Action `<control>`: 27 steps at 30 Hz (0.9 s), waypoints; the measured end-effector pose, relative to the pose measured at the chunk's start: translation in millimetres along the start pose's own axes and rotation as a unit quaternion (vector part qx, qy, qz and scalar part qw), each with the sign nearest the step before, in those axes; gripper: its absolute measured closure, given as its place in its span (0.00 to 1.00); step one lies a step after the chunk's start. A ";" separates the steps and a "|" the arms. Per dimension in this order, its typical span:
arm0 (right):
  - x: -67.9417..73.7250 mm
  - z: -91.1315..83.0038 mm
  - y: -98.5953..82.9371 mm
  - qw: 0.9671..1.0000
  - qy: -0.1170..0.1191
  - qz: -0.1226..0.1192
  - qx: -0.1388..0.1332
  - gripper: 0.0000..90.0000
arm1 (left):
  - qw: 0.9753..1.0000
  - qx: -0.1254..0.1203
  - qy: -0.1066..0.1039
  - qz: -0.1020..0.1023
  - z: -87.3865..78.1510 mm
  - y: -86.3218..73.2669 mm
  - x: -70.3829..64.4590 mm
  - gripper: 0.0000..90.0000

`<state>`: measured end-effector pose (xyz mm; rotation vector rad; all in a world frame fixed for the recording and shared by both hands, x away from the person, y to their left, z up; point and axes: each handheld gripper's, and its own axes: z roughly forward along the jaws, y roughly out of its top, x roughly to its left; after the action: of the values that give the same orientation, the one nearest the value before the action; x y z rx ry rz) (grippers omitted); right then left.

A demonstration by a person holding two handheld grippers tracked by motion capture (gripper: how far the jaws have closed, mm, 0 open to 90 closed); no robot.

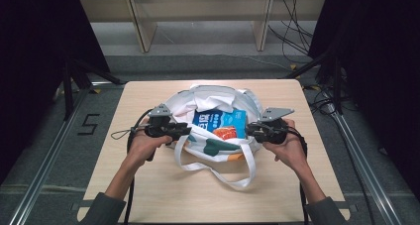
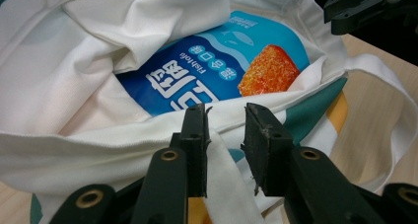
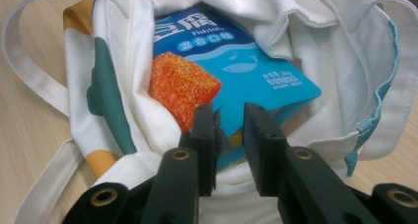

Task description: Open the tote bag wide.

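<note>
Snack pouch: light, slick, crinkly film, lying half inside soft white tote bag on bench; best pinched at flat exposed edge; left gripper open at bag hem, right gripper open straddling pouch corner.

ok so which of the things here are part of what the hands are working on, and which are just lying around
In the job:
- white tote bag, open on the table
- blue snack packet inside it
- left gripper and right gripper, at either side of the bag's mouth
- wooden table

Just lying about:
- wooden shelf frame beyond the table
- loose cables on the floor
</note>
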<state>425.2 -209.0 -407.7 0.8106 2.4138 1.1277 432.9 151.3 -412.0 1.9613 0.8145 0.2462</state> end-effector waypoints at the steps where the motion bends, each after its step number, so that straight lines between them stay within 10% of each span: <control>1: 0.0 -0.2 0.0 1.000 -0.001 -0.003 -0.003 0.82 | 1.000 0.000 -0.006 -0.002 -0.6 -0.5 0.7 0.76; 27: 2.7 -12.2 -6.0 0.999 -0.009 0.032 -0.025 0.53 | 1.000 -0.011 -0.009 0.001 -18.6 -5.7 -17.5 0.46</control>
<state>414.5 -217.5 -405.0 0.8831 2.3509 1.1947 408.1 155.1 -404.4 1.9406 0.7957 0.2380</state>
